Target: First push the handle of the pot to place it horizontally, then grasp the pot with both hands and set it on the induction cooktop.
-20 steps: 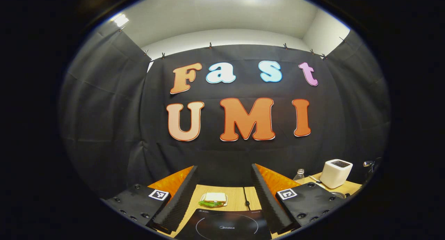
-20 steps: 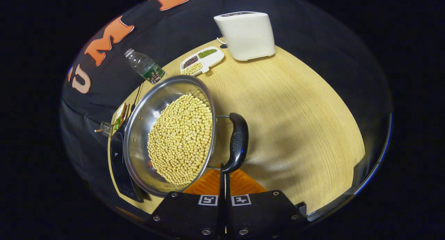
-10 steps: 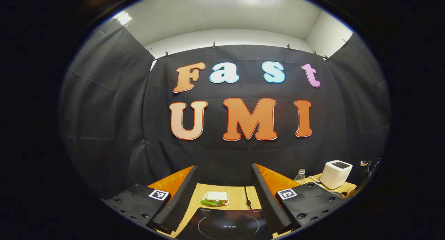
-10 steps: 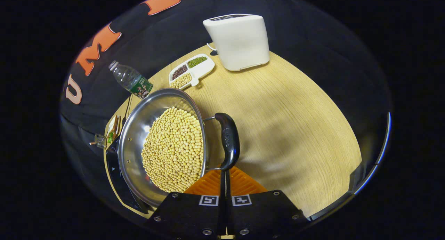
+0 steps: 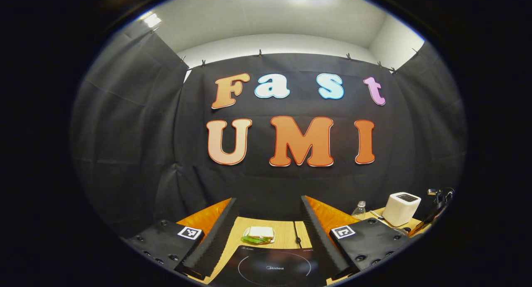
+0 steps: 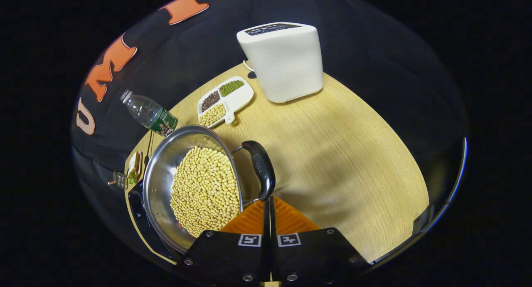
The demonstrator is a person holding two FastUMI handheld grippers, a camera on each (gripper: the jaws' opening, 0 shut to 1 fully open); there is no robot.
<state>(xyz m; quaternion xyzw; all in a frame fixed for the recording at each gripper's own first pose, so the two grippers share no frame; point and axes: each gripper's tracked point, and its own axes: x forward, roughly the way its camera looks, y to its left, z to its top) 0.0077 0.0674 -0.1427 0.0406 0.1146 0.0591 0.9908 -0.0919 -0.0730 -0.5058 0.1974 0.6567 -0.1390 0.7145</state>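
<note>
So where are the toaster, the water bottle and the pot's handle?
toaster point(image 6: 286, 64): right gripper view, its white front face.
water bottle point(image 6: 147, 112): right gripper view, its clear body.
pot's handle point(image 6: 261, 170): right gripper view, middle of the black grip.

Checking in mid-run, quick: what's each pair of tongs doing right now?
Left tongs: open, empty, above the induction cooktop.
Right tongs: closed, empty, tips at the pot handle.
</note>
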